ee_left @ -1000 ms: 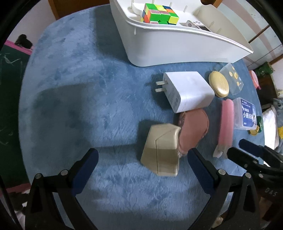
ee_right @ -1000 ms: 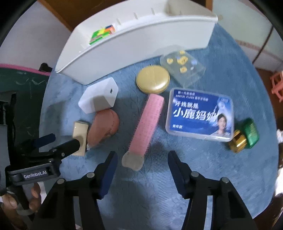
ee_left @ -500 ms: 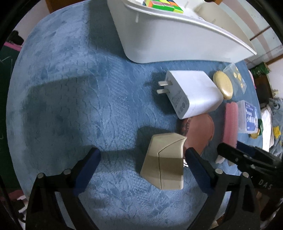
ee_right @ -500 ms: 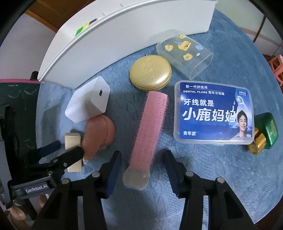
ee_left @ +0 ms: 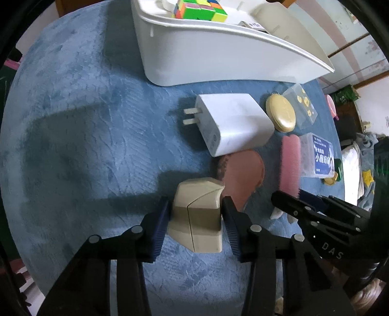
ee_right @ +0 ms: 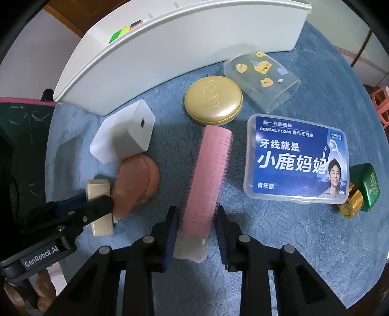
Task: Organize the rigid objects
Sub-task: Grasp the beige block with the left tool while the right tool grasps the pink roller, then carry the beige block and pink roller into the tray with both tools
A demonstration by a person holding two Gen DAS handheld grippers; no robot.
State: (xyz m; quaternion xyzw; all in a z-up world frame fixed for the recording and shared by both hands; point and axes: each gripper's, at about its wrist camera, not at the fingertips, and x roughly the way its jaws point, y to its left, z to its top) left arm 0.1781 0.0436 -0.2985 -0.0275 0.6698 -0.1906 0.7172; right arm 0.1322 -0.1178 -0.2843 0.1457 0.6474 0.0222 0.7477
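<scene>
My left gripper (ee_left: pixel 196 204) is shut on a beige two-tone block (ee_left: pixel 197 218) lying on the blue plush cloth (ee_left: pixel 85 121); both pads press its sides. The right wrist view shows that block (ee_right: pixel 98 192) at the left, under the left gripper (ee_right: pixel 97 204). My right gripper (ee_right: pixel 197 211) straddles the near end of a pink hair roller (ee_right: pixel 209 170). Its jaws are closing, and thin gaps still show beside the roller. A white bin (ee_left: pixel 218 58) at the back holds a colour cube (ee_left: pixel 199 9).
A white charger (ee_right: pixel 124 133) and a brownish-pink rounded piece (ee_right: pixel 136 184) lie between block and roller. A gold compact (ee_right: pixel 214 99), a clear case (ee_right: pixel 262 75), a blue floss box (ee_right: pixel 296 160) and a green-and-gold bottle (ee_right: pixel 362 192) lie to the right.
The left jaws went from wide open to shut on the beige block. The right gripper moved forward over the roller's near end and its jaws narrowed around it.
</scene>
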